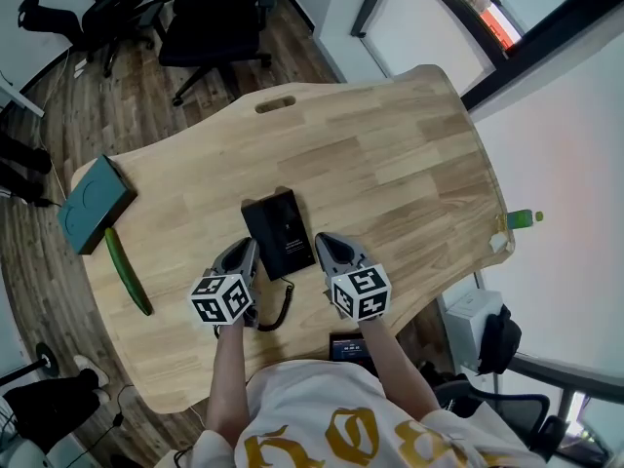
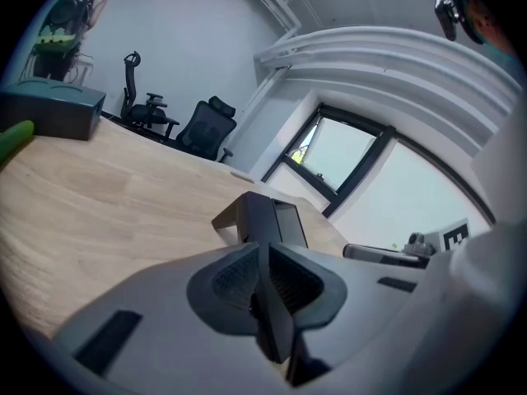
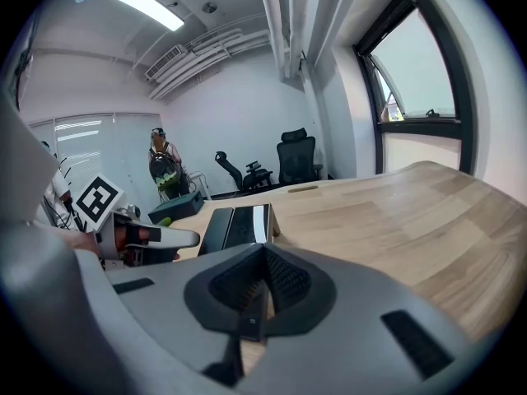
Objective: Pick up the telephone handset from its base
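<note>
Head view showed the flat black desk telephone [image 1: 285,230] lying on the pale wooden table [image 1: 390,154], its handset [image 1: 259,236] seemingly resting along the base's left side, though black on black blurred the line. The left gripper [image 1: 244,252] and right gripper [image 1: 330,245] flanked it closely, each with jaws pressed together on nothing.

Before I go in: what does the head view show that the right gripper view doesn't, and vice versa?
Head view only: the coiled cord trailing from the telephone, and a green bottle by the edge of the table. Right gripper view only: the right gripper with jaws together, nothing between, and a person standing far off. Both: the telephone, left gripper and teal box.
</note>
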Tool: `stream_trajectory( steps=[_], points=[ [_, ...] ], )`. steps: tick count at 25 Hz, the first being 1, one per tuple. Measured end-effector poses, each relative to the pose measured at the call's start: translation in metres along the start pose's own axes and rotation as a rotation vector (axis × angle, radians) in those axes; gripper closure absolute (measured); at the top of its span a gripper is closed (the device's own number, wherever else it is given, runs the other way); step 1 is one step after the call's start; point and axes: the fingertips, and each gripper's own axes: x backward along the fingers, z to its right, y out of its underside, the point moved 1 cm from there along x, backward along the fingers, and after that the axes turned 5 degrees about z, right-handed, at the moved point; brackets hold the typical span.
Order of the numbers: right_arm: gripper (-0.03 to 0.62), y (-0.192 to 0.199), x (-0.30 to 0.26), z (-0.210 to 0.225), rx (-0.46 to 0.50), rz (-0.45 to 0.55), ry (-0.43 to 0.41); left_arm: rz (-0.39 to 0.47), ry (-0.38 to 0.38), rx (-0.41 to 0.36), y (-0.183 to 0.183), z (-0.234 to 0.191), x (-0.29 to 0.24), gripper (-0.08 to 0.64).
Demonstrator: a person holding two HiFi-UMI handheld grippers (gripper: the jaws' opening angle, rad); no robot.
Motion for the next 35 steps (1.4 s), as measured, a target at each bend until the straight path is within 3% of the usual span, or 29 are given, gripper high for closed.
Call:
stream_trajectory(
  steps=[3,9,35],
  points=[
    [0.588,0.004,-0.004,-0.002,0.045,-0.028,-0.008,-0.031,0.037,0.02,0.007,0.004,-0.004,0.449],
    [0.588,0.012,-0.009,-0.003,0.062,-0.057,-0.016,-0.095,0.055,0.014,0.02,0.006,-0.015,0.365],
    [0.588,0.011,-0.003,0.002,0.028,-0.052,-0.018,-0.102,0.083,0.021,0.028,0.006,-0.024,0.41]
  ],
)
